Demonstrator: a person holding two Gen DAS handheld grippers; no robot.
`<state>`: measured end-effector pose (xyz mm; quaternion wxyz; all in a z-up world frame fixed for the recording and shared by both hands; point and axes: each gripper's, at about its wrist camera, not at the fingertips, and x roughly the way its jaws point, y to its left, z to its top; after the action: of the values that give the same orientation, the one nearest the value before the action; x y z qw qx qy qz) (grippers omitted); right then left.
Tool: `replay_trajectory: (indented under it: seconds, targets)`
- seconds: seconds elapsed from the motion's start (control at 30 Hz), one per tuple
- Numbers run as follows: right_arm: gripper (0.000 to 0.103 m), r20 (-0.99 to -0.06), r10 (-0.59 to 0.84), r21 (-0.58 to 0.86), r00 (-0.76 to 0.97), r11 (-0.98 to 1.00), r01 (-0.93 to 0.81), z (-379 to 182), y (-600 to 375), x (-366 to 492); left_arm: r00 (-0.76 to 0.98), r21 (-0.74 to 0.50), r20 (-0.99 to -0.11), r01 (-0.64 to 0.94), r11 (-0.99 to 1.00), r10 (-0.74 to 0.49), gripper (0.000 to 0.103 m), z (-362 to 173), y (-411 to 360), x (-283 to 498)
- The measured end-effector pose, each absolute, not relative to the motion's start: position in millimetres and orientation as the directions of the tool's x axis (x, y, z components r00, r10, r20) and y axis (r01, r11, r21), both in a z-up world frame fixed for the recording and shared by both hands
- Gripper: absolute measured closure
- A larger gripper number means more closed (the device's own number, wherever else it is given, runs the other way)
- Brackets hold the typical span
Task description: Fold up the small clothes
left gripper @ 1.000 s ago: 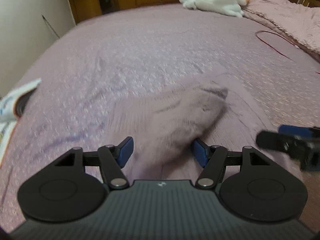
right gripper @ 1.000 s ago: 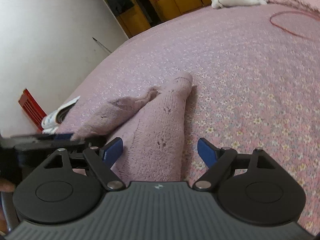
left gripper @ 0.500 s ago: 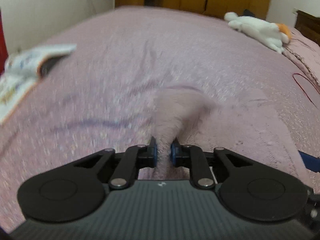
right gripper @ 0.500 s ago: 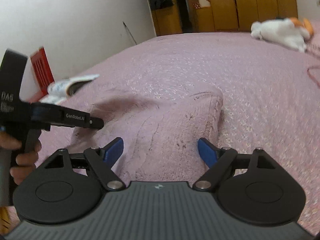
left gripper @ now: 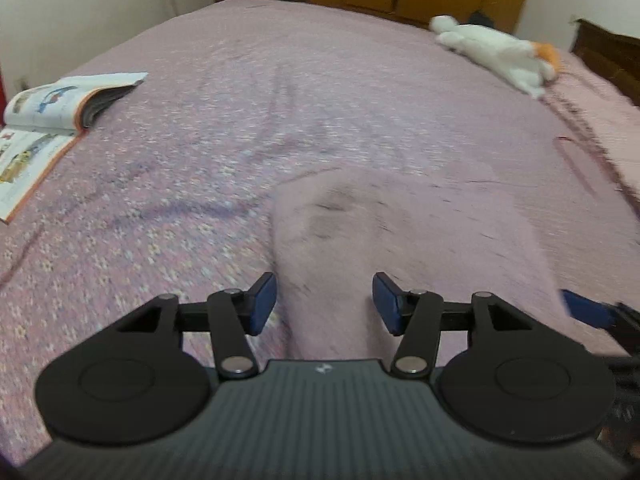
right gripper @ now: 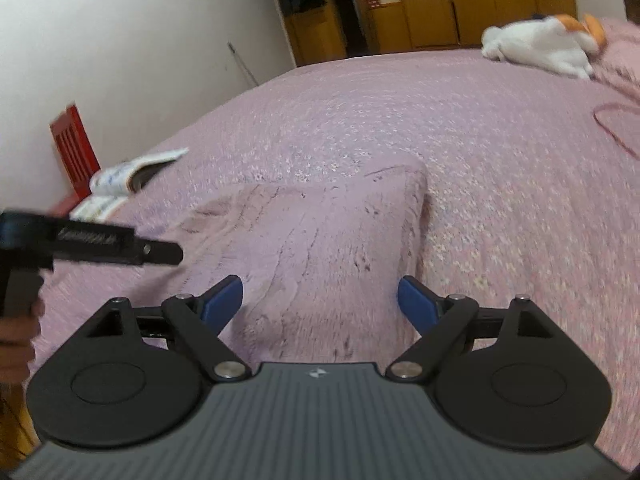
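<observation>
A small pink fuzzy garment [left gripper: 400, 232] lies flat on the pink flowered bedspread [left gripper: 280, 100]. My left gripper [left gripper: 324, 304] is open over the garment's near left part, with nothing between its blue pads. My right gripper [right gripper: 320, 300] is open over the garment [right gripper: 320, 240] at its near edge, also empty. The left gripper's body shows at the left of the right wrist view [right gripper: 92, 244], beside the garment's left side. A blue fingertip [left gripper: 588, 312] of the right gripper shows at the right edge of the left wrist view.
An open picture book [left gripper: 52, 120] lies at the bed's left edge. A white and orange plush toy [left gripper: 500, 52] lies at the far right. A red cord [right gripper: 616, 128] loops on the bedspread at right. A red object [right gripper: 74, 148] stands by the white wall; wooden wardrobes stand behind.
My left gripper shut on a raised part of the garment half a second ago and has since opened; the garment now lies flatter. My right gripper stayed open.
</observation>
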<state>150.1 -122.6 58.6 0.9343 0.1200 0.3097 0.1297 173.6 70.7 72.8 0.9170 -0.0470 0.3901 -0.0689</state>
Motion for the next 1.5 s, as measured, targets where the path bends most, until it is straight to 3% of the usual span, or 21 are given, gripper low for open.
replay_trajectory:
  seconds: [0.17, 0.3, 0.43, 0.5, 0.7, 0.77, 0.9, 1.03, 1.23, 1.5]
  targets:
    - [0.01, -0.523, 0.293, 0.349, 0.8, 0.93, -0.113, 65.8, -138.1, 123.1, 0.692, -0.113, -0.701, 0.13, 0.985, -0.172, 0.041, 74.5, 61.2, 141.8]
    - [0.009, -0.55, 0.264, 0.349, 0.792, 0.935, -0.069, 60.8, -143.0, 118.3, 0.684, 0.01, -0.726, 0.102, 0.995, -0.063, 0.038, 56.6, 53.3, 132.7]
    - [0.009, -0.565, 0.284, 0.386, 0.775, 0.921, -0.056, 54.2, -143.4, 114.6, 0.71, 0.121, -0.702, 0.041, 0.992, 0.057, 0.016, 44.4, 58.6, 127.1]
    - [0.008, -0.554, 0.308, 0.393, 0.773, 0.916, -0.084, 52.7, -138.2, 110.2, 0.708, 0.15, -0.703, 0.057, 0.987, 0.067, 0.015, 40.4, 58.8, 124.6]
    - [0.006, -0.524, 0.377, 0.399, 0.764, 0.901, -0.172, 57.3, -128.1, 96.3, 0.702, 0.083, -0.712, 0.051, 0.995, 0.024, 0.015, 44.7, 70.0, 122.6]
    - [0.0, -0.489, 0.373, 0.392, 0.789, 0.902, -0.183, 66.5, -135.8, 87.5, 0.707, 0.069, -0.707, 0.075, 0.995, -0.004, 0.018, 51.6, 73.0, 120.2]
    - [0.0, -0.503, 0.342, 0.365, 0.794, 0.917, -0.164, 78.4, -153.6, 84.8, 0.721, 0.067, -0.692, 0.106, 0.992, -0.03, 0.017, 63.7, 70.9, 119.8]
    - [0.0, -0.505, 0.338, 0.426, 0.795, 0.898, -0.111, 75.1, -174.9, 82.5, 0.692, -0.013, -0.718, 0.09, 0.996, -0.072, 0.017, 65.4, 75.4, 128.2]
    - [0.0, -0.516, 0.416, 0.554, 0.749, 0.829, -0.078, 57.7, -197.3, 101.7, 0.648, -0.238, -0.732, 0.049, 0.97, -0.212, 0.017, 58.1, 92.7, 142.3]
    - [0.0, -0.541, 0.524, 0.665, 0.657, 0.745, -0.047, 41.4, -207.0, 161.4, 0.615, -0.301, -0.746, 0.032, 0.953, -0.256, 0.017, 45.3, 98.7, 180.5]
